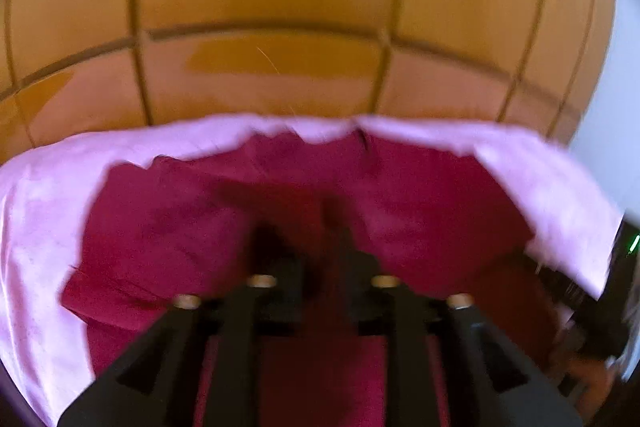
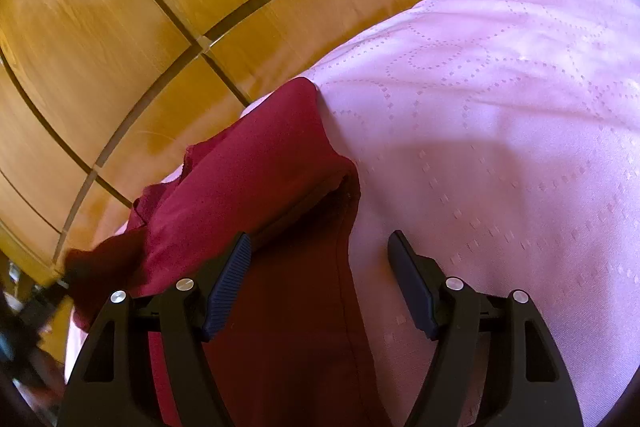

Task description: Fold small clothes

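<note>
Maroon garment [image 2: 256, 163] under right hand-held gripper [image 2: 320, 247]

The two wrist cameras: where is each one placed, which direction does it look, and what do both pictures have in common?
Left wrist view: sits on the left hand-held gripper, looking forward and down over the dark red garment on the pink cloth; its blurred black fingers show.
Right wrist view: sits on the right hand-held gripper, looking down at the garment's edge and the pink cloth; its open fingers show, holding nothing.
Shared: the garment, the pink cloth and the wooden panels behind.
</note>
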Demonstrator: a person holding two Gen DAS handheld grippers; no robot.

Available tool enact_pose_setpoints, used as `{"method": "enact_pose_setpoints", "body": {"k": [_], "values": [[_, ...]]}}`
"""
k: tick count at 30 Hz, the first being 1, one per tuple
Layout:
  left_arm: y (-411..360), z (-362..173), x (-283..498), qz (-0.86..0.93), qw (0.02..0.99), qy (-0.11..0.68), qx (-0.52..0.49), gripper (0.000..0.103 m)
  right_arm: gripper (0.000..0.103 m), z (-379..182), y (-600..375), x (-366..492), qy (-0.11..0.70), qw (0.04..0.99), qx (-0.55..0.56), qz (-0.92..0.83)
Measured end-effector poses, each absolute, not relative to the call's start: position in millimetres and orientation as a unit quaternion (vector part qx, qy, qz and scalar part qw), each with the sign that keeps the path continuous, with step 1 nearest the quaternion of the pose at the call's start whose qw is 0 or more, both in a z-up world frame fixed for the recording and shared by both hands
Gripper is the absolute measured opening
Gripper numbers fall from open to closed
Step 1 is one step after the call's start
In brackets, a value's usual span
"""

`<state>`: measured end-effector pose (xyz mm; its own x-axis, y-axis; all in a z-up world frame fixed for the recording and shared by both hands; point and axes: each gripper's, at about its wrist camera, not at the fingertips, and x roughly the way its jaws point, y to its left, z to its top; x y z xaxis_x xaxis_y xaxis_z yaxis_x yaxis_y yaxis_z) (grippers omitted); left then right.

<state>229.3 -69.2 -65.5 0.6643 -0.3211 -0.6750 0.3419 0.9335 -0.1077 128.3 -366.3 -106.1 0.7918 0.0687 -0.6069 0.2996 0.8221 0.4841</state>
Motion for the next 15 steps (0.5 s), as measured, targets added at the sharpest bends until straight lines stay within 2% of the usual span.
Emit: {"method": "enact_pose_setpoints", "body": {"k": [3,5,9,12,15], "values": [[-92,-76,207,-0.209,0.908,0.361,0.045,0.069,0.070,-106,-367,128,0.316,0.901,0.292,-0.063],[-99,-78,187,-0.230,0.906,0.349,0.066,0.074,0.070,-106,-367,127,0.315,0.901,0.293,-0.063],[-99,-78,154,-0.281,0.895,0.334,0.088,0.080,0.070,-105,-367,128,0.314,0.901,0.294,-0.062],[-88,-72,137,-0.294,0.895,0.320,0.101,0.081,0.070,-105,-366,128,0.313,0.901,0.294,-0.062],[-66,-67,138,-0.275,0.904,0.318,0.075,0.082,0.070,-104,-366,128,0.312,0.902,0.292,-0.064]]}}
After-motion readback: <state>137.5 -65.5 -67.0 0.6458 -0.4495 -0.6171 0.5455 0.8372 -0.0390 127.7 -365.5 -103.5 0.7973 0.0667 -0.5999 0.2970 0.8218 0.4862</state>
